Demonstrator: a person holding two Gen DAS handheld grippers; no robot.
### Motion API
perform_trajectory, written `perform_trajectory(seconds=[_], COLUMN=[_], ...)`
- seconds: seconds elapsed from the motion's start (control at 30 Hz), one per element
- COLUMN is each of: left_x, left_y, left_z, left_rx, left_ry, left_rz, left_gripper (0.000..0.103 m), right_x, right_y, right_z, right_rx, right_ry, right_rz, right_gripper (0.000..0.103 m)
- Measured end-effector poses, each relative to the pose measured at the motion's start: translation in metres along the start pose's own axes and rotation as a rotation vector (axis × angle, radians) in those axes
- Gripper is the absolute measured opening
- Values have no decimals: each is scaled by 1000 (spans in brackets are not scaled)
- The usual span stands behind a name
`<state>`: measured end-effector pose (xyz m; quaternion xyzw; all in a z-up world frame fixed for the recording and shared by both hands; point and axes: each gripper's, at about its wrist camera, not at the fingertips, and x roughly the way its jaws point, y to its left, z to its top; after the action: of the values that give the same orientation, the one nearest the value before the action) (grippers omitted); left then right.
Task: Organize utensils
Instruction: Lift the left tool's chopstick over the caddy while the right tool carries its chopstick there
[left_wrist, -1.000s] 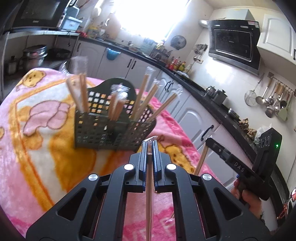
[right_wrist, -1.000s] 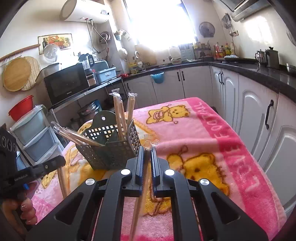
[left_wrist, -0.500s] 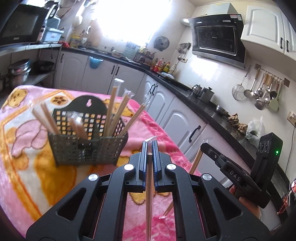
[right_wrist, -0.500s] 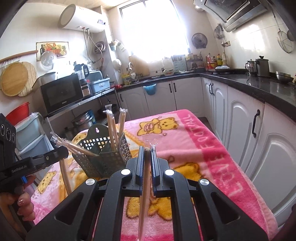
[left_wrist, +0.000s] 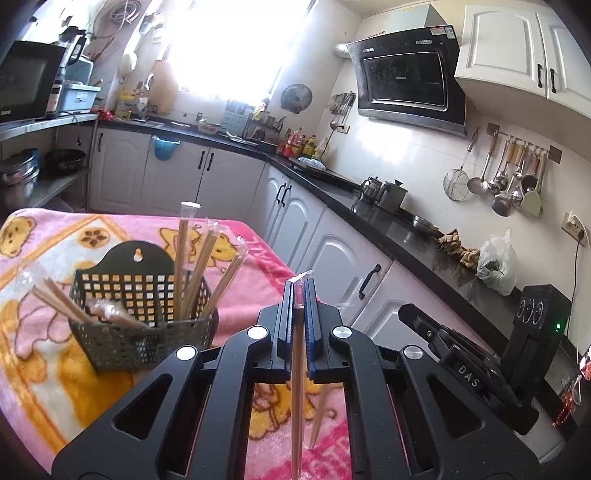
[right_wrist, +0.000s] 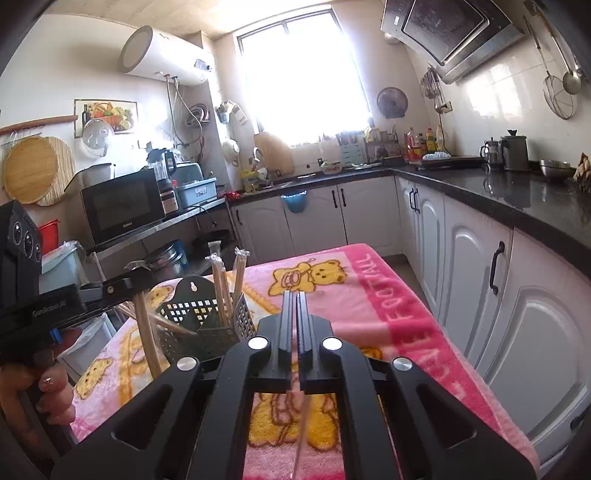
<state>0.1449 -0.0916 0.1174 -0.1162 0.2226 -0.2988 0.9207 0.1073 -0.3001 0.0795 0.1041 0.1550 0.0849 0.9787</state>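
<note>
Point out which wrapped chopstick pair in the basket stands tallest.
The wrapped chopstick pair standing nearly upright in the basket at its right compartment: its wrapper tip rises above the two pairs slanting right beside it and the low pairs leaning left.

Both tools are matte black plastic. The left gripper (left_wrist: 300, 291) has two long narrow fingers (left_wrist: 285, 314) with blue ribbed pads on their inner faces, carried on angular linkage arms with triangular cut-outs and four round silver screw heads. The right gripper (right_wrist: 296, 306) has the same build, its pads dark. Seen from the side, each tool has a boxy rear housing with three round dials; one shows a green light and white "DAS" lettering. The hand (right_wrist: 40, 391) wears pale nail polish.
</note>
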Motion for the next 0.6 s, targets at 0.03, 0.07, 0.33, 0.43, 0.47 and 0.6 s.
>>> perform_trajectory(seconds=[0.03,0.07,0.33,0.43,0.47,0.6], left_x=[1,2,3,2,1,0], left_y=[0,0,0,0,0,0], left_z=[1,2,18,25,28,40], left_rx=[2,4,13,18,24,35], left_ry=[-1,-2,-22,-31,-37,-58], left_rz=[-1,1,18,19,22,30], left_gripper=[3,3,3,3,3,3], right_x=[0,0,11,23,34,74], right_y=[0,0,-4,-9,-14,-33], right_z=[1,2,14,12,8,-8], right_rx=[2,-1,1,-7,-3,33], right_ry=[0,-2,17,56,97,229], right_rz=[2,3,78,67,71,31], right_gripper=[1,1,1,1,1,1])
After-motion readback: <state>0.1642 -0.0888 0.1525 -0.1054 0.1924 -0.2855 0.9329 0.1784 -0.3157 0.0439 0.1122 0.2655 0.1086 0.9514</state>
